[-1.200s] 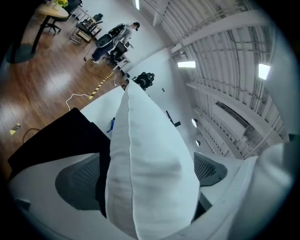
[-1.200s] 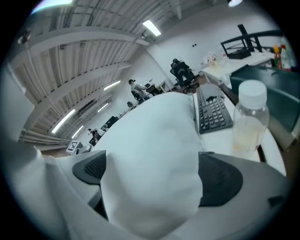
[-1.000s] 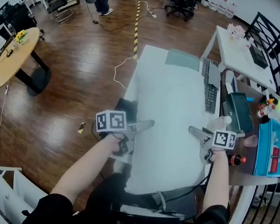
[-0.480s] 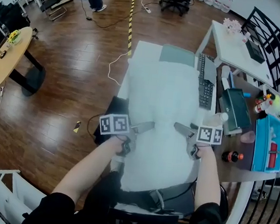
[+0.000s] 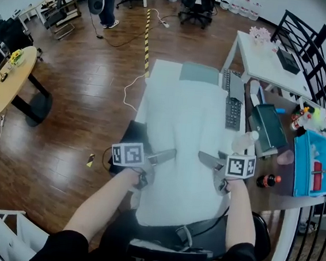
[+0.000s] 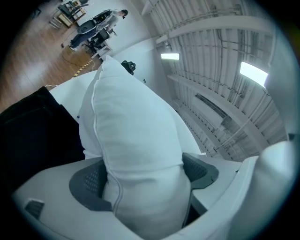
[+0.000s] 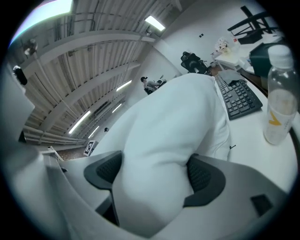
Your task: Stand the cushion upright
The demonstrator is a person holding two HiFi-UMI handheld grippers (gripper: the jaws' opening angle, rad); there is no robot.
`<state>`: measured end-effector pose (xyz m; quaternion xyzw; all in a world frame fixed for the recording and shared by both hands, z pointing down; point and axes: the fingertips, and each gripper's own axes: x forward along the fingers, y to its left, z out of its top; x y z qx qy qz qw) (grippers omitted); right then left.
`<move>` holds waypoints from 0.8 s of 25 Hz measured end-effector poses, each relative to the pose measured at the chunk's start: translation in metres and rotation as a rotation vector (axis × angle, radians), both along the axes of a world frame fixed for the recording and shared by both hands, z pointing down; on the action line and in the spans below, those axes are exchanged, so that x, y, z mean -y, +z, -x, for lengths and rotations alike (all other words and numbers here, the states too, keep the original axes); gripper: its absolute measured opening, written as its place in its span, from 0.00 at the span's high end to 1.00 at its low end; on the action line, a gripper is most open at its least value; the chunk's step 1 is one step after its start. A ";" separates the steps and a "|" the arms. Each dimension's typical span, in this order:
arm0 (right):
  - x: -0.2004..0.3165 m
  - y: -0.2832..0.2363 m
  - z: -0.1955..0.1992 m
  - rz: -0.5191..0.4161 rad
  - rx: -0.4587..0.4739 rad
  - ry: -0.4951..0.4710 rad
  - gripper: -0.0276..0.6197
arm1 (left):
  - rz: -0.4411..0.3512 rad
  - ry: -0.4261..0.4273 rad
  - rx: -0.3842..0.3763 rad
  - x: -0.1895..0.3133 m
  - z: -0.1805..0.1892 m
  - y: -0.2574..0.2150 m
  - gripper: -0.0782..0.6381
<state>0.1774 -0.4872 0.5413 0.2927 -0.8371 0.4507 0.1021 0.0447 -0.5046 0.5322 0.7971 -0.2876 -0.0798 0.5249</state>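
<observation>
Two sets of jaws, each closed partway on the same white cushion. Left gripper: jaws lately closing, dark dimpled pads sunk into the fabric from both sides, piped seam running down just inside the left-hand pad, stuffing swelling up and out beyond the grip. Right gripper: jaws likewise lately closing, pads pressed in from either side, cushion pinched to a narrow waist between them and ballooning above. In the head view, grippers facing each other across the cushion, left one on its left long edge, right one on its right long edge, both toward the end nearest the person. Cushion long and pale, lying lengthwise on a white desk, not upright; near end close against the person, far end beside the far end of a black keyboard. Keyboard just to the right of the cushion, parallel to it. Clear water bottle standing near the right gripper, between it and the keyboard. Farther right: dark teal box, small dark bottle with a red cap, blue tray. Just left of the cushion, beside the left gripper: black item, kind not discernible, touching the cushion's edge. Beyond the desk: wooden floor, round wooden table well apart to the left.
</observation>
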 end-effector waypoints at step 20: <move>-0.095 -0.203 0.086 -0.589 -0.019 0.146 0.33 | -0.716 0.189 -0.082 -0.085 0.077 -0.216 0.30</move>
